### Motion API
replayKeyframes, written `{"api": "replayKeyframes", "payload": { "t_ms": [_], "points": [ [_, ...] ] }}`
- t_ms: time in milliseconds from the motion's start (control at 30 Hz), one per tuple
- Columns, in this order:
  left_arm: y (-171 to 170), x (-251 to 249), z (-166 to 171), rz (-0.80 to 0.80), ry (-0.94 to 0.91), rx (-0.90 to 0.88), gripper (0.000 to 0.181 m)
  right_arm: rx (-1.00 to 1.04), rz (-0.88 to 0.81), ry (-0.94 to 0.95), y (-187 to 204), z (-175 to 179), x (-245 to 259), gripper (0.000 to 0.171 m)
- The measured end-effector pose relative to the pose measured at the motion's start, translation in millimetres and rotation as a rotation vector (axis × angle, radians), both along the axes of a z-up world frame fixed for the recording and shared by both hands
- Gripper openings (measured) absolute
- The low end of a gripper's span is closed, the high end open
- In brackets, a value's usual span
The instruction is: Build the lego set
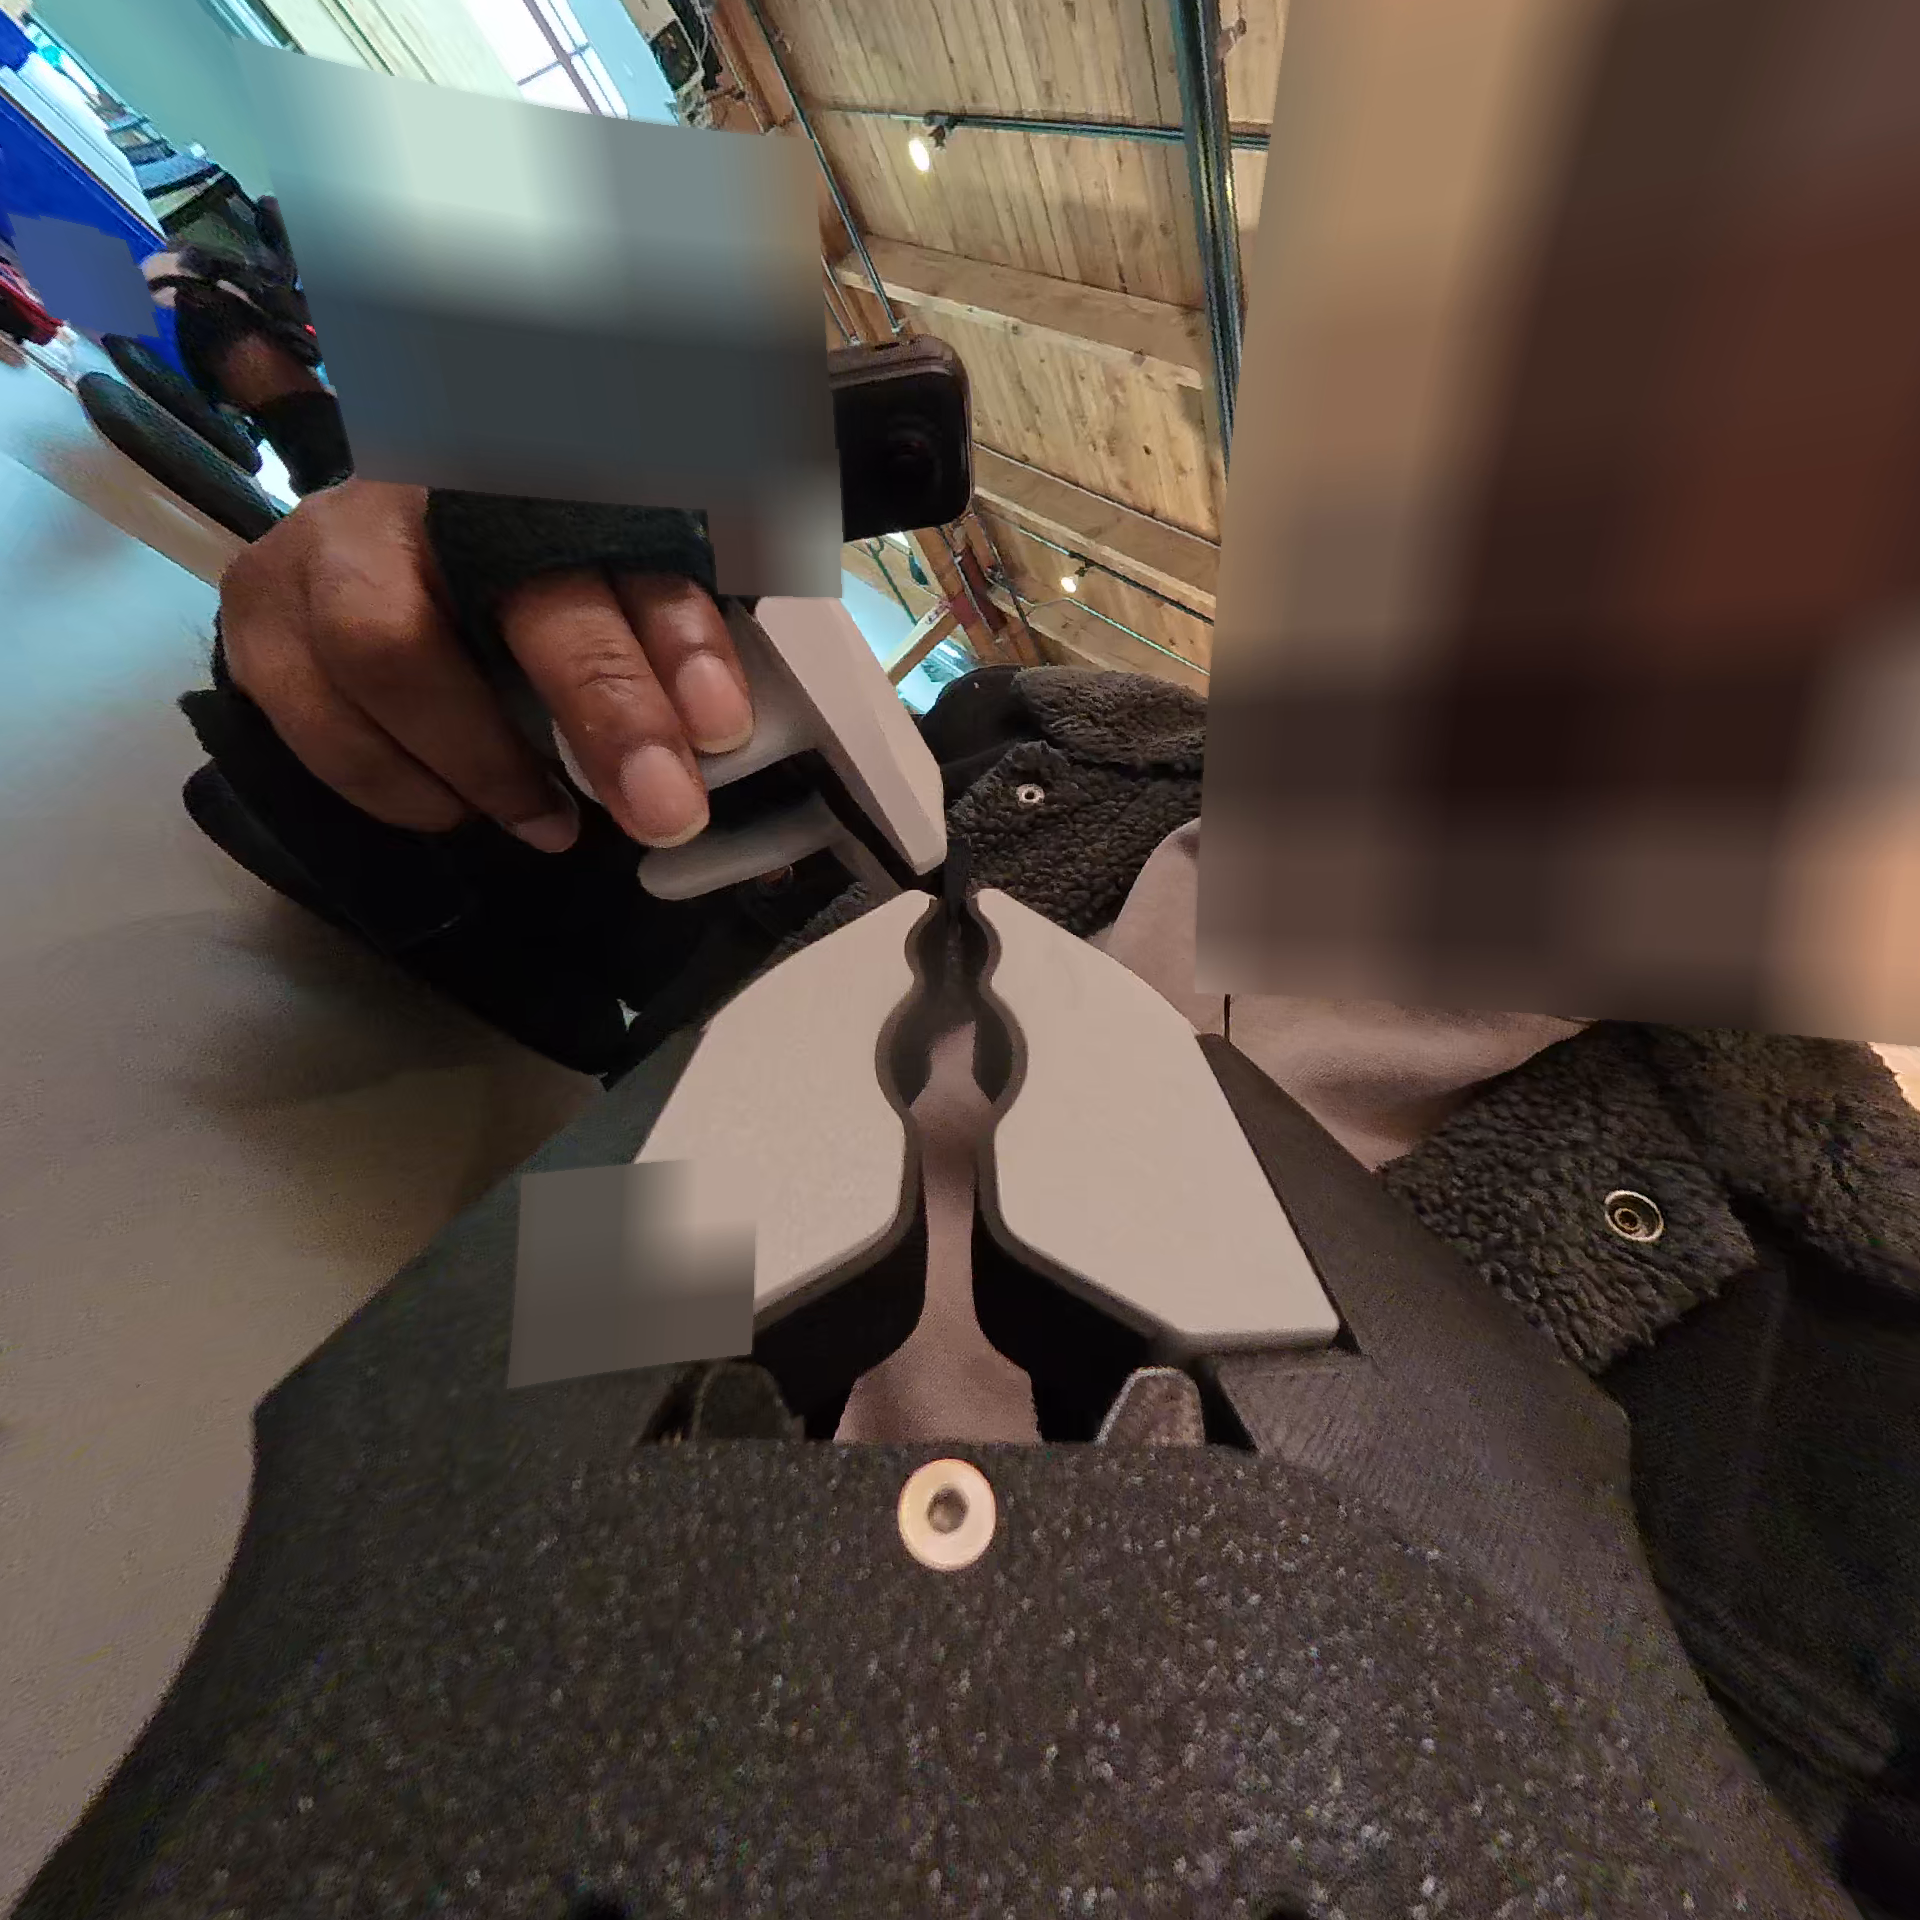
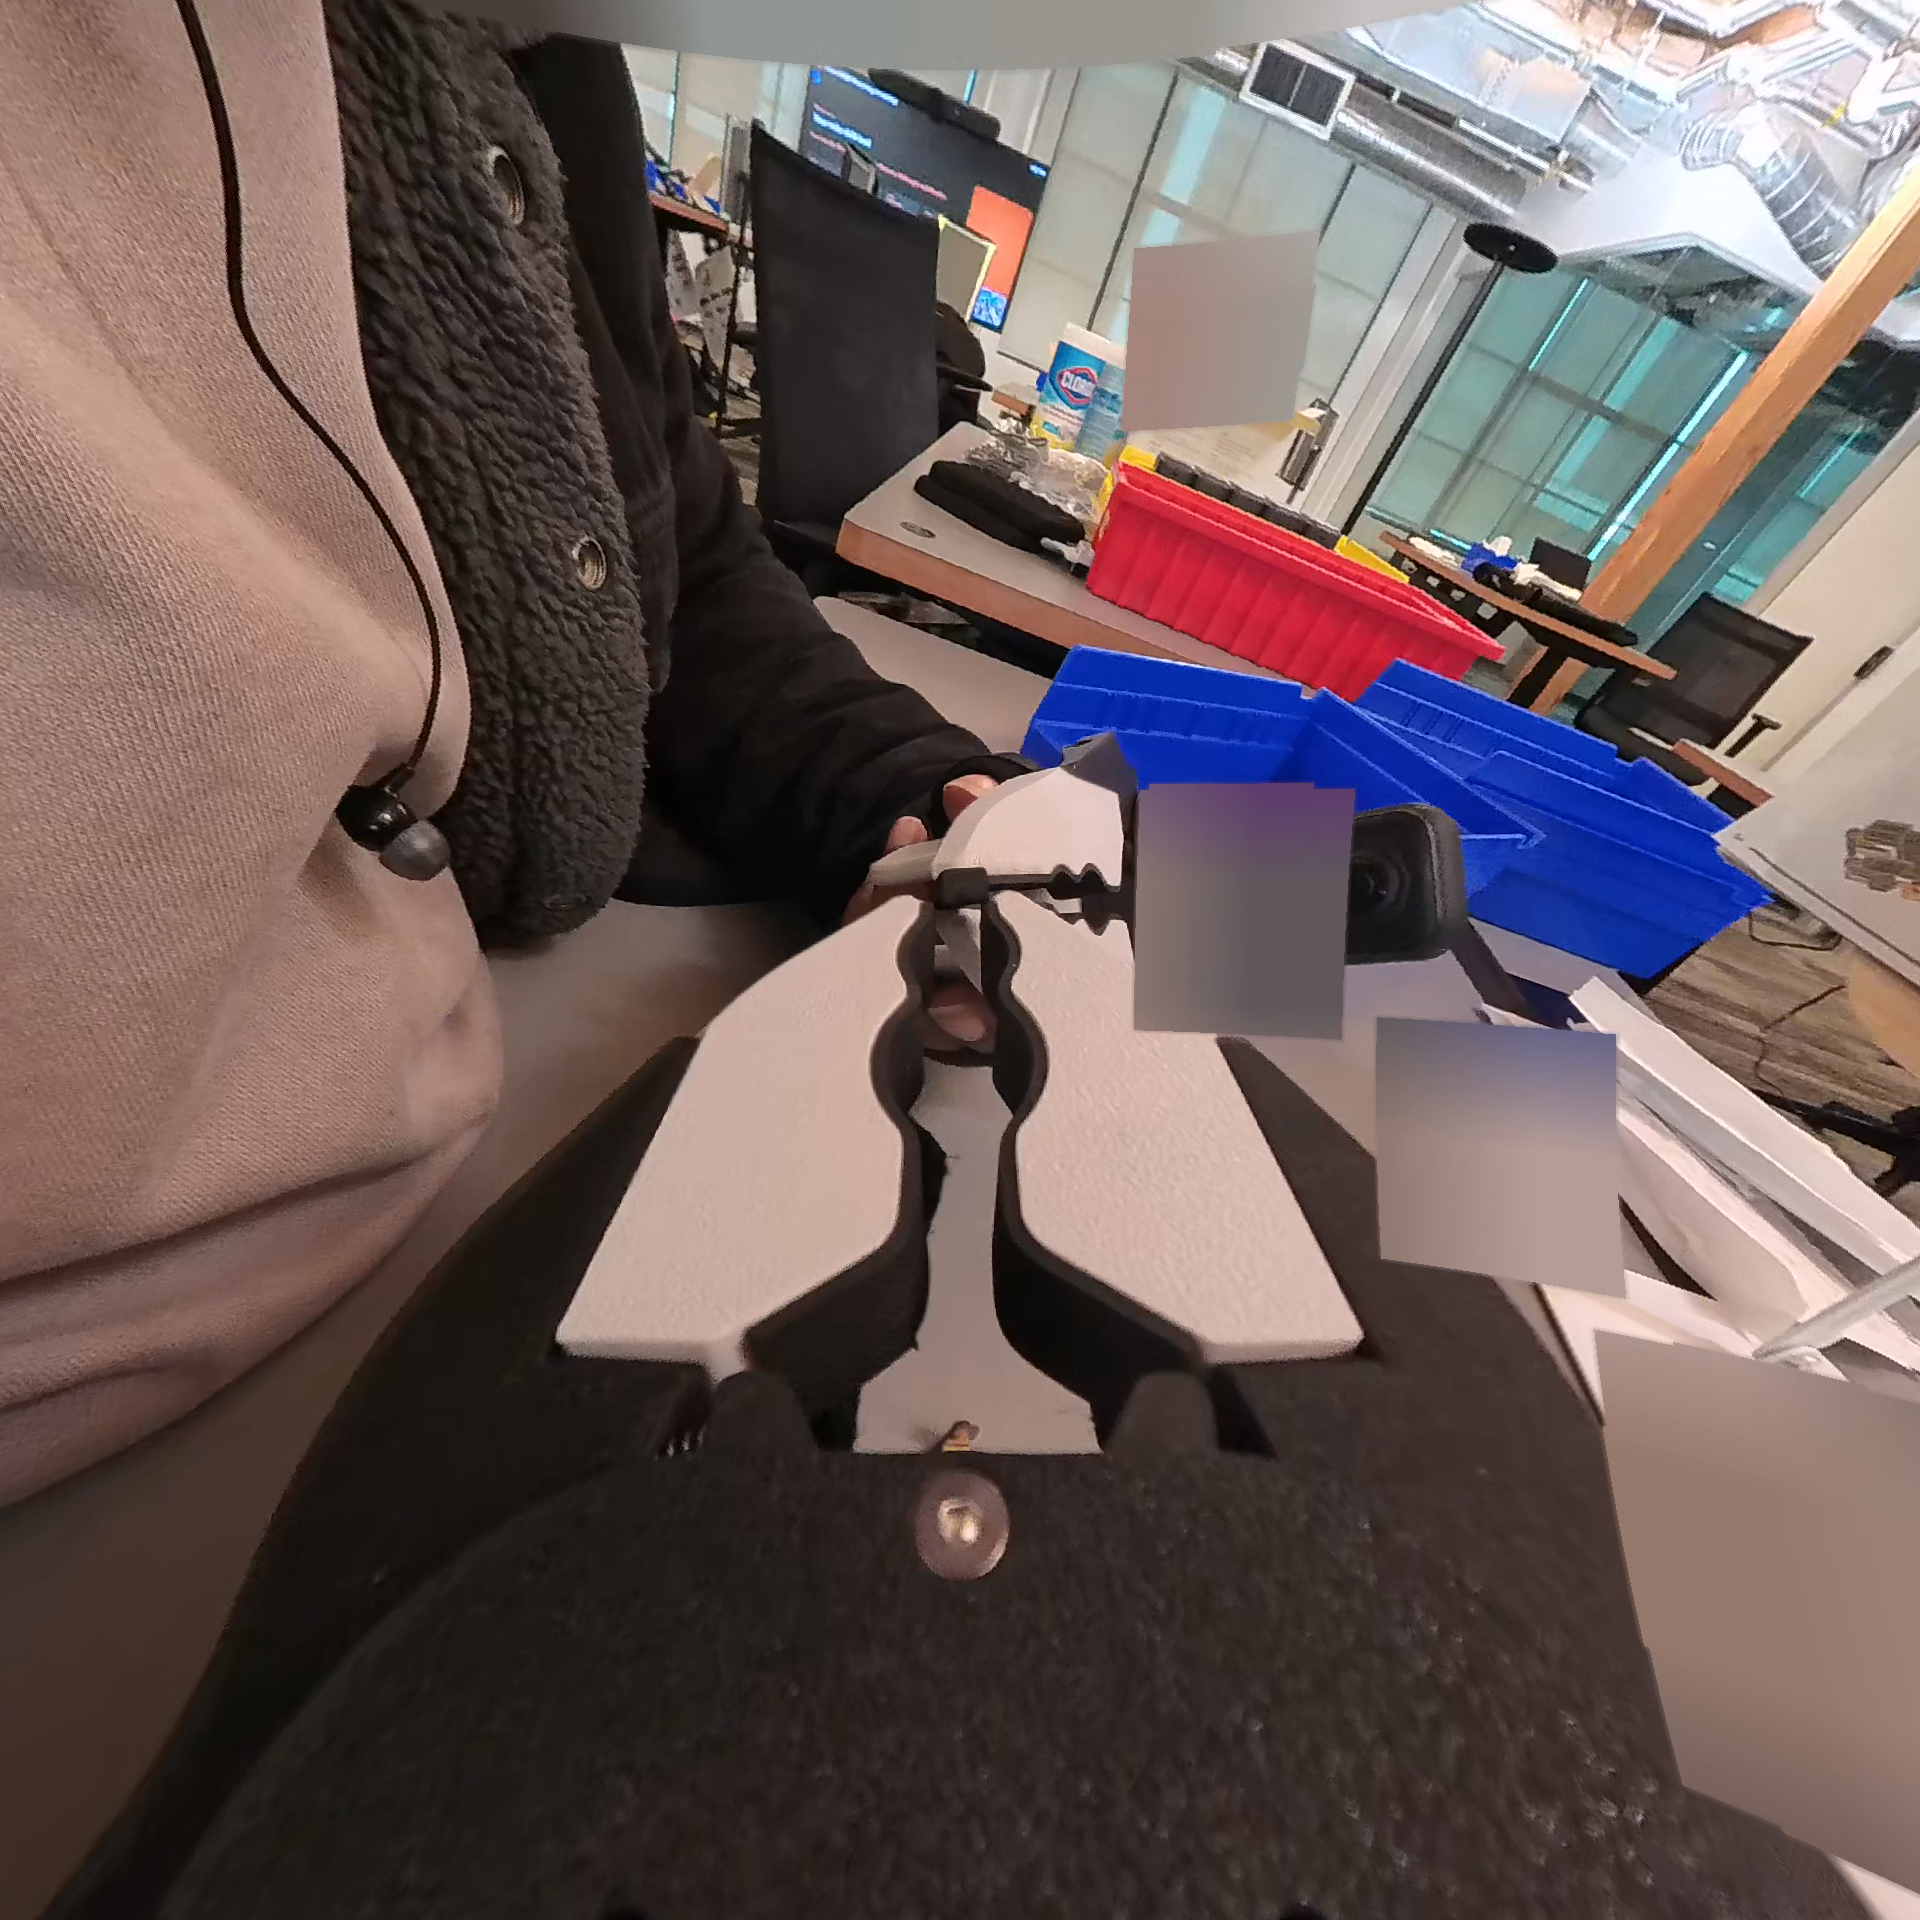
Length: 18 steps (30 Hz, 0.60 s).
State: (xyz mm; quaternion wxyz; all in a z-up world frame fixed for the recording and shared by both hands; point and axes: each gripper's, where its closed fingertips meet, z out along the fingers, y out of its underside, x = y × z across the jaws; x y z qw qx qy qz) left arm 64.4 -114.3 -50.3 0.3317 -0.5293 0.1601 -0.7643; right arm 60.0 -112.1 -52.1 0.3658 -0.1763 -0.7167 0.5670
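Grey table (image 1: pixel 125 1039), tools (image 1: pixel 951 914) tip-to-tip

Left of the right tongs, a beige hoodie (image 2: pixel 187 623) is filling the view, with a dark fleece jacket (image 2: pixel 488 499) lying open over it and an earbud (image 2: pixel 400 831) dangling on its cord. Beyond those tongs' tips, blue bins (image 2: pixel 1455 769) are sitting on the near table (image 2: pixel 644 956), and a red bin (image 2: pixel 1257 587) is resting on a farther table (image 2: pixel 966 561) beside a wipes tub (image 2: pixel 1086 390). A black chair (image 2: pixel 842 343) is standing behind. Above the left tongs, a wooden ceiling (image 1: pixel 1060 343) is slanting overhead with small lights (image 1: pixel 920 154) glowing.
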Motion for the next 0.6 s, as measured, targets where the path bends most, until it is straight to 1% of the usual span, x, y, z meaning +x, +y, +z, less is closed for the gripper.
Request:
{"api": "replayKeyframes", "payload": {
  "t_ms": [233, 533, 600],
  "points": [
    [-5.7, 3.9, 0.8, -0.033, 0.001, 0.016, 0.002, -0.023, 0.032, -0.021, -4.2, 0.7, 2.7, 0.013],
    [-8.2, 7.3, 0.3, -0.048, 0.006, 0.021, 0.002, -0.040, 0.068, -0.030, -9.7, 2.6, 6.5, 0.008],
    [-3.4, 4.3, -0.4, -0.006, 0.017, 0.025, 0.003, -0.063, 0.044, -0.063, -3.7, 1.2, 2.7, 0.008]
  ]
}}
